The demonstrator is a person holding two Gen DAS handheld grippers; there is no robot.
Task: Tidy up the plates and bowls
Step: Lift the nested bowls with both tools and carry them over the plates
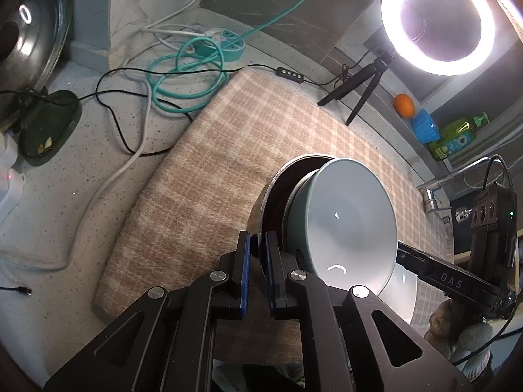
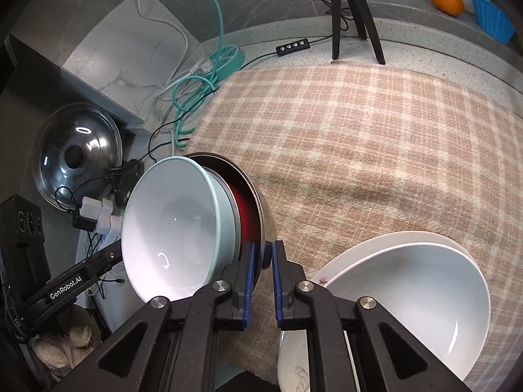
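A: Where's the stack?
B: Both grippers carry it, tilted, above the plaid cloth (image 2: 376, 137). Pale blue bowl (image 2: 170, 228) nested in a metal bowl (image 2: 264, 219) w/ a red inside.
A: Left gripper (image 1: 258, 271)?
B: Fingers narrow, clamped on the metal bowl's rim; one pad inside, one outside.
A: Right gripper (image 2: 261, 277)?
B: Same: narrow gap, pinching that rim from the opposite side (its camera shows the left tool beyond the blue bowl).
A: Other dishes?
B: White bowl (image 2: 412, 307) sits in a white plate (image 2: 295, 352) on the cloth, just beside the right gripper. Pot lid (image 2: 76, 155) leans by the wall; tripod (image 2: 353, 13) stands at the cloth's far edge.
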